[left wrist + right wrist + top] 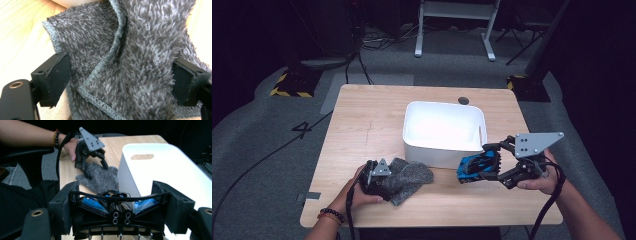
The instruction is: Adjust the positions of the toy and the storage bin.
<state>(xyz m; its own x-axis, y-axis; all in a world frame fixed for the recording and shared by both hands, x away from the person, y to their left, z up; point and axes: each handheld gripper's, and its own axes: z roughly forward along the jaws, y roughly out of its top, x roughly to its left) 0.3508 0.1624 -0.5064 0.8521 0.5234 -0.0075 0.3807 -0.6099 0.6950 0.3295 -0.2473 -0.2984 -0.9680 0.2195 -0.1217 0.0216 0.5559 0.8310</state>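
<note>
A grey fuzzy cloth (414,177) lies crumpled on the wooden table (362,125), just in front of the white bin (444,105). My left gripper (384,185) rests on its left end. In the left gripper view its jaws stand wide, with the folded cloth (140,62) bunched between the pads (58,75). My right gripper (486,166) is shut on a blue and black toy car (469,167) and holds it in the air by the bin's near right corner. The right gripper view has the car (115,202) spanning the gap between both pads.
The bin (150,147) looks empty inside and has a handle slot in its end wall. A small dark disc (463,100) sits on the table behind the bin. Beyond the table are cables, stand bases and a white frame on the grey floor.
</note>
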